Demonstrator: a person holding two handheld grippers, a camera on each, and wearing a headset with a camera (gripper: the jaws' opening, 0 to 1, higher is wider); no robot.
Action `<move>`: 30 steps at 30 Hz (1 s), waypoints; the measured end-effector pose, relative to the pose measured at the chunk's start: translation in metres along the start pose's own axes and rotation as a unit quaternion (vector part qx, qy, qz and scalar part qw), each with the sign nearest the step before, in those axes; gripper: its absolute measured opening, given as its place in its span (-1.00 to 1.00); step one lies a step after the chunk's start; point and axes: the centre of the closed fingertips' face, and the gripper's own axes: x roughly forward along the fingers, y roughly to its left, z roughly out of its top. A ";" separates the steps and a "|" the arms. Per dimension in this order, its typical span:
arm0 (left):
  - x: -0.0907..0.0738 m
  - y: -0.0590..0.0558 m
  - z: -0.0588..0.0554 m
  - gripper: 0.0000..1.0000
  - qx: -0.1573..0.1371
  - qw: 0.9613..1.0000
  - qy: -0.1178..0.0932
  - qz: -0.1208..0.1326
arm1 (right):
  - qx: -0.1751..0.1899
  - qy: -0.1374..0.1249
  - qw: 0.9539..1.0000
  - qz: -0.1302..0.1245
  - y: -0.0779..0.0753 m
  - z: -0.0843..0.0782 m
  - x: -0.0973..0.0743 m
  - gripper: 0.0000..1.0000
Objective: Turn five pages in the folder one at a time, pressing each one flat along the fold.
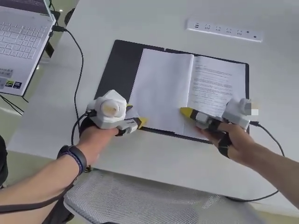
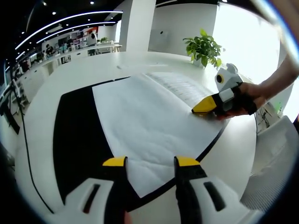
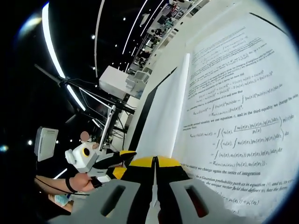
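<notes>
Head view: folder [image 1: 117, 65] open on white table [image 1: 140, 23]. Left gripper [image 1: 138, 122] at near edge of blank page [image 1: 159, 88]. Right gripper [image 1: 187, 112] tip on printed page [image 1: 215, 84], just beside fold.
Left gripper view: jaws apart, near corner of blank page between tips; contact cannot be told.
Right gripper view: jaws together, tips on printed page beside fold.

Open folder [image 1: 120, 65] right of laptop [image 1: 21, 42]

The folder [image 1: 117, 70] cover is noted as matt black, its pages [image 1: 161, 88] as smooth white matt paper. The bench [image 1: 140, 23] is recorded as smooth, white, faintly glossy.
</notes>
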 end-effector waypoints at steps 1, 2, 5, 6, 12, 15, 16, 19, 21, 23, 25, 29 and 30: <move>0.000 0.000 0.000 -0.23 0.000 1.000 0.000 0.000 | 0.001 0.001 1.000 0.000 0.001 -0.005 -0.002 -1.00; 0.000 0.000 0.000 -0.23 0.000 1.000 0.000 0.000 | 0.001 0.001 1.000 0.000 0.001 -0.006 -0.003 -1.00; 0.000 -0.001 0.000 -0.23 0.001 1.000 0.000 -0.001 | 0.004 0.004 1.000 0.000 0.003 -0.018 -0.009 -1.00; 0.000 -0.001 0.000 -0.24 0.002 1.000 0.000 -0.001 | 0.004 0.007 1.000 0.000 0.004 -0.021 -0.010 -1.00; 0.000 -0.001 0.000 -0.25 0.004 1.000 0.000 -0.001 | 0.004 0.015 1.000 -0.002 -0.001 -0.031 -0.017 -1.00; -0.001 -0.002 0.001 -0.24 0.005 1.000 0.001 -0.001 | 0.007 0.012 1.000 -0.005 -0.004 -0.032 -0.018 -1.00; -0.001 -0.001 0.001 -0.24 0.005 1.000 0.001 -0.001 | 0.009 0.013 1.000 -0.005 -0.004 -0.033 -0.019 -1.00; -0.003 -0.004 0.002 -0.26 0.005 1.000 0.001 0.000 | 0.009 0.014 1.000 -0.007 -0.006 -0.036 -0.020 -1.00; -0.005 -0.006 0.003 -0.25 0.004 1.000 0.001 -0.001 | 0.008 0.015 1.000 -0.009 -0.007 -0.038 -0.021 -1.00; -0.006 -0.007 0.004 -0.25 0.006 1.000 0.002 0.000 | 0.008 0.016 1.000 -0.010 -0.009 -0.040 -0.021 -1.00; -0.007 -0.008 0.005 -0.26 0.004 1.000 0.001 -0.001 | 0.010 0.015 1.000 -0.012 -0.011 -0.041 -0.021 -1.00; -0.009 -0.009 0.006 -0.27 0.005 1.000 0.003 -0.001 | 0.011 0.013 1.000 -0.017 -0.012 -0.042 -0.022 -1.00; -0.010 -0.010 0.007 -0.27 0.003 1.000 0.003 -0.002 | 0.011 0.013 1.000 -0.018 -0.012 -0.042 -0.022 -1.00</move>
